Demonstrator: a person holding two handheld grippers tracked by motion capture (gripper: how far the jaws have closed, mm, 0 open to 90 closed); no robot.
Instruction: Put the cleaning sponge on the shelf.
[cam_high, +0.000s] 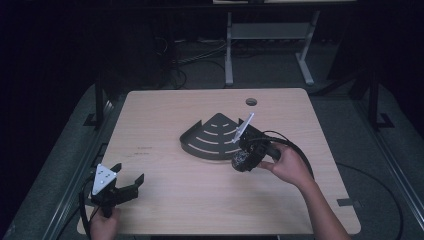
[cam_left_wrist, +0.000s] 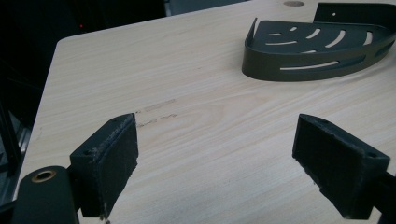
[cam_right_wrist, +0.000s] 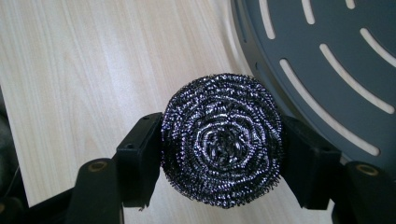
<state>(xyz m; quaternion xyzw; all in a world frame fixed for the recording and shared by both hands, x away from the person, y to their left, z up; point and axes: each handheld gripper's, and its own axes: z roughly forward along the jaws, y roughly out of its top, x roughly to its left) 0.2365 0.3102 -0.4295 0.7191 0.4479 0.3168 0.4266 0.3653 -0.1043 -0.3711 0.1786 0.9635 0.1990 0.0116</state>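
A round steel-wool scourer (cam_right_wrist: 222, 140) is squeezed between the two black jaws of my right gripper (cam_right_wrist: 223, 154), which is shut on it. In the high view that gripper (cam_high: 243, 159) hovers at the near right rim of a dark quarter-round slotted shelf tray (cam_high: 212, 137), with the scourer (cam_high: 240, 161) at its tip. The tray's slotted floor (cam_right_wrist: 336, 60) lies just beyond the scourer. My left gripper (cam_high: 126, 180) rests near the table's front left corner, jaws wide apart and empty. Its pads (cam_left_wrist: 114, 163) frame bare wood, with the tray (cam_left_wrist: 317, 51) farther off.
The light wooden table (cam_high: 165, 115) has a round cable hole (cam_high: 251, 102) near its far edge. A cable (cam_high: 300, 155) trails from the right gripper over the table. Beyond the table are a dark floor and a white desk frame (cam_high: 270, 45).
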